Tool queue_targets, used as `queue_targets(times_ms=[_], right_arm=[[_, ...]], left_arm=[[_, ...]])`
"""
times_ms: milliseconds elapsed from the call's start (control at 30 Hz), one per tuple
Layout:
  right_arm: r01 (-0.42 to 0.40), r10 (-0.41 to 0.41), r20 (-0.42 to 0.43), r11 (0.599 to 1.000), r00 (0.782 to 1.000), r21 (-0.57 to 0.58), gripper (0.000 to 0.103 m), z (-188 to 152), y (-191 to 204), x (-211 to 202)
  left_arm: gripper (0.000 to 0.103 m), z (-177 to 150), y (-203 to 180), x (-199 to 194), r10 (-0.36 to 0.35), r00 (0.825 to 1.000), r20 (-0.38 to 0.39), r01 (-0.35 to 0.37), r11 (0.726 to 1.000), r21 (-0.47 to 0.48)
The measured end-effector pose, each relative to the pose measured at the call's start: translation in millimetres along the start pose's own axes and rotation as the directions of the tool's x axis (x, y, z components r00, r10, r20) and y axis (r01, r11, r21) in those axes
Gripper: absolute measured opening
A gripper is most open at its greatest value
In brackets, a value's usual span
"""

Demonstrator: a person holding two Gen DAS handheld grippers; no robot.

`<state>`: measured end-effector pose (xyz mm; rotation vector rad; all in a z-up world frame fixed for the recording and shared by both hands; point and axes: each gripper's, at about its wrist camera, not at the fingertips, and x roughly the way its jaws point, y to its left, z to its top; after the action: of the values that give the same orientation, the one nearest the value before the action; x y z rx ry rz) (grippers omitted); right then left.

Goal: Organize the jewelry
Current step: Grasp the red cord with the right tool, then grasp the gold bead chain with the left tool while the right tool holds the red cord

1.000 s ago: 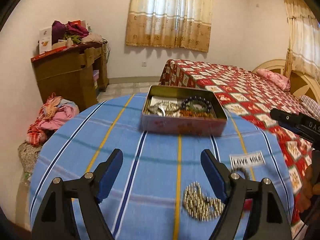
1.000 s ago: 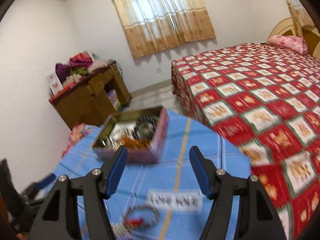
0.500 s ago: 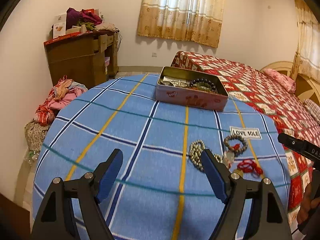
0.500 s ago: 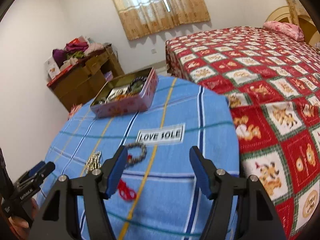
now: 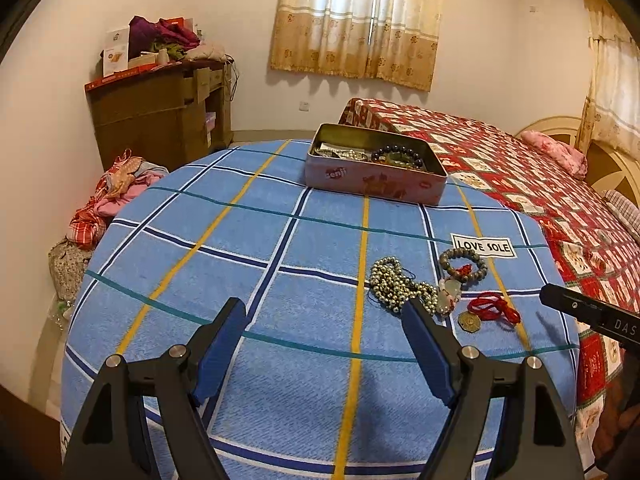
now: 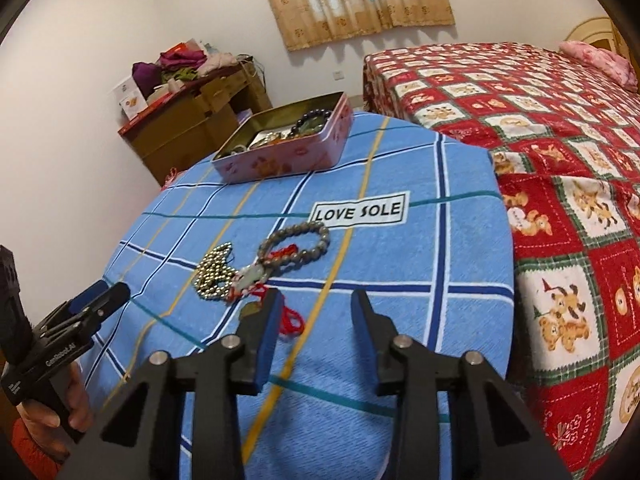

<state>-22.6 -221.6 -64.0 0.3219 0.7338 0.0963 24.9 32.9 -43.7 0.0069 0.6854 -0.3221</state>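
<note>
A pink tin box (image 5: 374,178) with bracelets inside stands at the far side of the blue checked table (image 5: 240,260); it also shows in the right wrist view (image 6: 288,152). Loose jewelry lies near the right edge: a gold bead chain (image 5: 394,286) (image 6: 214,272), a grey bead bracelet (image 5: 463,265) (image 6: 296,244), a jade pendant (image 5: 448,294) (image 6: 250,278), and a brass coin on red cord (image 5: 490,312) (image 6: 290,318). My left gripper (image 5: 324,356) is open and empty, just left of the jewelry. My right gripper (image 6: 316,334) is partly open and empty, right beside the red cord.
A "LOVE SOLE" label (image 5: 484,246) is sewn on the cloth. A bed with a red quilt (image 6: 540,120) stands right of the table. A brown cabinet (image 5: 160,116) with clothes on top stands by the left wall, with a clothes pile (image 5: 116,192) on the floor.
Both grippers pulled back from the tin box toward the near table edge. The loose jewelry came fully into view. The right gripper's jaws narrowed and came down next to the red cord.
</note>
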Motion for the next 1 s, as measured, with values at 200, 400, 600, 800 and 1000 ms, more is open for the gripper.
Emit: queue_targets(times_ms=[200, 400, 600, 800, 1000], right_arm=[[-0.013, 0.01, -0.032, 0.996, 0.999, -0.091, 0.039, 1, 18, 11], [0.002, -0.01, -0.059, 0.992, 0.998, -0.13, 0.039, 2, 26, 26], [0.015, -0.031, -0.096, 0.985, 0.995, -0.17, 0.039, 3, 31, 42], [0.008, -0.033, -0.136, 0.983, 0.99, -0.182, 0.013, -4, 32, 54], [-0.051, 0.045, -0.06, 0.993, 0.997, -0.103, 0.012, 4, 23, 26]], left_arm=[[0.08, -1, 1, 0, -0.002, 1.0, -0.012, 0.002, 1.0, 0.0], [0.08, 0, 0, -1, -0.001, 1.0, -0.012, 0.001, 1.0, 0.006], [0.08, 0, -1, 0, -0.011, 1.0, -0.019, 0.011, 1.0, 0.004], [0.08, 0, -4, 0, -0.013, 1.0, -0.027, 0.014, 1.0, 0.021], [0.08, 1, -4, 7, -0.034, 0.998, -0.053, 0.036, 0.999, 0.023]])
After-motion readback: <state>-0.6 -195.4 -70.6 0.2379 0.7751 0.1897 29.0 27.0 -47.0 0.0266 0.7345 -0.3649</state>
